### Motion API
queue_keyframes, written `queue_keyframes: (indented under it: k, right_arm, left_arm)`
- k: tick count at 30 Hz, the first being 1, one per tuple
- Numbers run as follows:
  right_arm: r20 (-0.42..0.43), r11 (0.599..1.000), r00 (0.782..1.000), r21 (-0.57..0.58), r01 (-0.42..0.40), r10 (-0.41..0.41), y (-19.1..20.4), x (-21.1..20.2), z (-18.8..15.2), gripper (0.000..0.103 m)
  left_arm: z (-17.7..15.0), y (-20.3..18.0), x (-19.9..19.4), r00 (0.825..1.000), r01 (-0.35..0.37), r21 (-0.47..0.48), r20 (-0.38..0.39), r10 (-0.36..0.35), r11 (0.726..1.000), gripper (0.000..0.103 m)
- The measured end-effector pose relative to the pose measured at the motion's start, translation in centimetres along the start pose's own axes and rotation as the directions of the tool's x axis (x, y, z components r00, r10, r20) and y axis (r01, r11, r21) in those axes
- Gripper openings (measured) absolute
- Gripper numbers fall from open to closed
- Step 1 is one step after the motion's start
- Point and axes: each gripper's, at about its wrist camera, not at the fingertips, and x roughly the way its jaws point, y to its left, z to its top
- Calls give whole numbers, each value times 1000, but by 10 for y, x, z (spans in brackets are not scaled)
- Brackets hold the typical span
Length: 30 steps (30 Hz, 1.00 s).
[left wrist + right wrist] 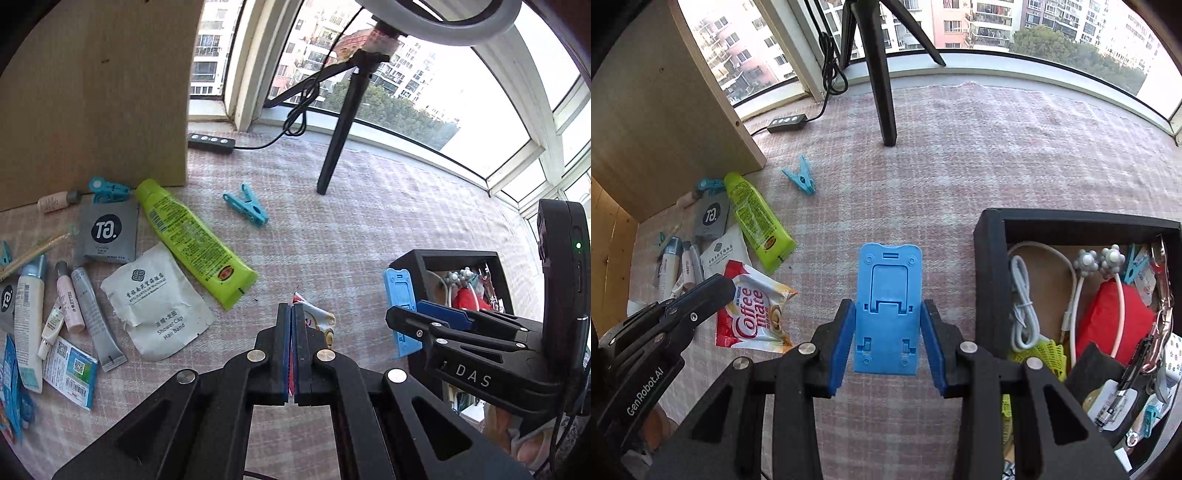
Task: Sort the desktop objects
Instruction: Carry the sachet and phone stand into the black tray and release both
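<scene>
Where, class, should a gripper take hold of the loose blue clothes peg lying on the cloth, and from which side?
Grip the blue clothes peg across its middle, near the spring, coming from above. It lies flat on the cloth with clear space around it, and its two legs splay apart at one end, so the joined waist is probably its narrowest, firmest part.

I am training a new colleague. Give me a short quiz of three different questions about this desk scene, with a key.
1. True or false: the left gripper is shut on the Coffee mate sachet.
2. What does the right gripper hold? A) green tube B) blue phone stand C) clothes peg
3. Fill in: the white cable lies inside the black ____.

Key: 1 true; 2 B, the blue phone stand; 3 box.
</scene>
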Motion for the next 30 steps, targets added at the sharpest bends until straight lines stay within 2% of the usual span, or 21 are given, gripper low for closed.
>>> queue_keyframes:
  k: [4, 12, 19, 20, 23, 24, 30]
  right_arm:
    - [30, 998, 998, 28, 51, -52, -31, -10, 6, 36]
    - [71, 977, 984, 149, 150, -161, -126, -59, -12, 36]
    - [96, 956, 977, 246, 162, -190, -178, -85, -23, 36]
    - [99, 955, 979, 255, 150, -180, -182, -87, -24, 36]
    - [89, 942, 980, 302, 146, -180, -192, -90, -27, 39]
    - [97, 941, 980, 310, 138, -175, -193, -91, -28, 39]
    - [125, 953, 981, 283, 109, -149, -177, -94, -25, 38]
  left_arm:
    - [6, -34, -2, 999, 38, 28, -1, -38, 999, 0]
    - [15, -122, 3, 990, 144, 110, -24, -142, 983, 0]
    - [14, -174, 4, 979, 202, 150, -12, -202, 968, 1]
    - [15, -179, 4, 979, 200, 152, 3, -203, 968, 2]
    - [15, -186, 11, 980, 198, 141, -25, -197, 970, 39]
    - [14, -185, 12, 981, 193, 142, -25, -191, 971, 35]
    - [9, -173, 8, 991, 133, 172, -12, -133, 976, 35]
